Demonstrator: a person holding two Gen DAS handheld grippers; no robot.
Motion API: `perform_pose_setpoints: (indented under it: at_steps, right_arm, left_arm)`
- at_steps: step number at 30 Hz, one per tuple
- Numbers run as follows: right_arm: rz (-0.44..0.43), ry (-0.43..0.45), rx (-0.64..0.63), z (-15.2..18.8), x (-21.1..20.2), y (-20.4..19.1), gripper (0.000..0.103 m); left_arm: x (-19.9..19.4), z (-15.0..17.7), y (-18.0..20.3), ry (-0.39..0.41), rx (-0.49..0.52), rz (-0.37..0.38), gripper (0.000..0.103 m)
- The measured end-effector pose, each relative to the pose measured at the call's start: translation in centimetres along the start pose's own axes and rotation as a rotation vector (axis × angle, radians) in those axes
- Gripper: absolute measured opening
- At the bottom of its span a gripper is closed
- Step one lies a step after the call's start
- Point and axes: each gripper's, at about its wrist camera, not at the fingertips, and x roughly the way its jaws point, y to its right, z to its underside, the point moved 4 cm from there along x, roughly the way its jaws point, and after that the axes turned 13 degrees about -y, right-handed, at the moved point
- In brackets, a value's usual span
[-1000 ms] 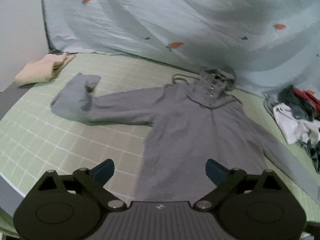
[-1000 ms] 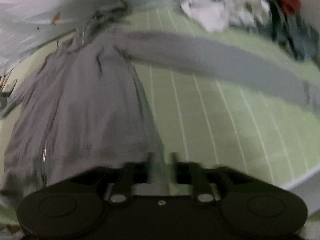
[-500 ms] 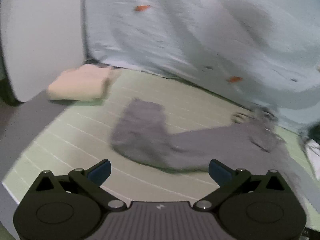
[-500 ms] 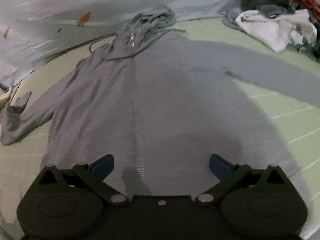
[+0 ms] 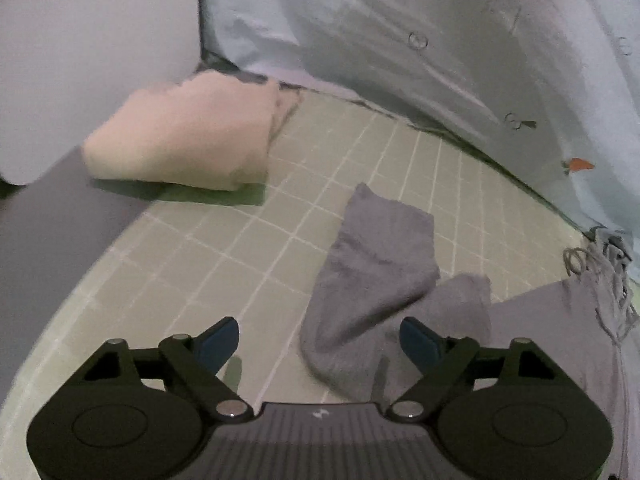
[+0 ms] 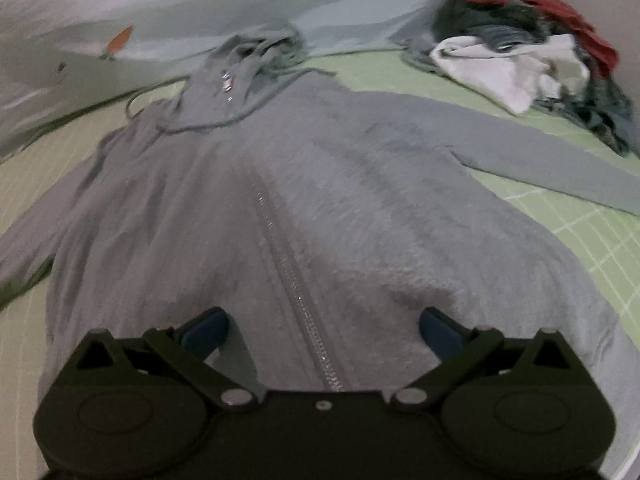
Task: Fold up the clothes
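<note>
Lying face-up on the green checked bed cover (image 6: 580, 216), the grey zip-up hoodie (image 6: 360, 208) is spread flat with its hood (image 6: 260, 46) at the far side and its zipper (image 6: 292, 272) running toward the near edge. Its right sleeve (image 6: 552, 160) extends straight to the right; its left sleeve (image 5: 376, 280) extends to the left and is doubled back on itself at the cuff.

Handling properties, judged from appearance: the fabric looks soft, limp and light, with a fleecy surface that should not slip between the pads. It offers no stiffness, so any lifted part will likely drape and drag the adjoining cloth. Suitable grip points appear to be the cuff fold of the left sleeve, the hem corners and the shoulder seams. The drawstrings (image 6: 248, 112) lie loose and could snag.

Left tongs (image 5: 320, 340): jaws spread wide, holding nothing. The folded-back left sleeve lies directly ahead, between the two pads and slightly toward the right one; contact cannot be confirmed.

Right tongs (image 6: 320, 330): jaws spread wide, holding nothing. They hover over the lower body of the hoodie, with the zipper running between the pads.

A folded beige garment (image 5: 180, 136) sits at the far left of the bed. A pile of unfolded clothes (image 6: 528, 52) sits at the far right.
</note>
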Motion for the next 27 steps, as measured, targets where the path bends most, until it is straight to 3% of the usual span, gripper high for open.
perform_pose_setpoints:
  at_steps: [7, 12, 15, 16, 17, 19, 22, 27]
  right_arm:
    - [0.019, 0.061, 0.028, -0.4, 0.5, -0.6, 0.103]
    - [0.025, 0.085, 0.032, -0.5, 0.7, -0.8, 0.103]
    - [0.026, 0.095, 0.032, -0.5, 0.7, -0.8, 0.103]
    - [0.026, 0.098, 0.032, -0.5, 0.8, -0.8, 0.103]
    - [0.025, 0.100, 0.033, -0.5, 0.8, -0.8, 0.103]
    - [0.023, 0.104, 0.032, -0.5, 0.7, -0.8, 0.103]
    - [0.021, 0.114, 0.030, -0.4, 0.7, -0.8, 0.103]
    - [0.016, 0.130, 0.030, -0.2, 0.7, -0.7, 0.103]
  left_arm:
    - [5.2, -4.0, 1.5, -0.037, 0.053, 0.018, 0.089]
    - [7.1, -5.3, 2.2, -0.025, 0.104, -0.016, 0.087]
    - [7.1, -5.1, 2.7, 0.001, 0.141, -0.050, 0.067]
    - [7.0, -5.0, 2.7, 0.008, 0.140, -0.064, 0.052]
    - [6.9, -5.0, 2.5, 0.012, 0.133, -0.086, 0.028]
    - [6.5, -4.8, 1.9, 0.009, 0.099, -0.104, 0.008]
    - [5.1, -4.3, -0.1, 0.008, 0.003, -0.092, 0.005]
    - [0.8, -1.6, -4.7, 0.054, -0.157, -0.196, 0.003]
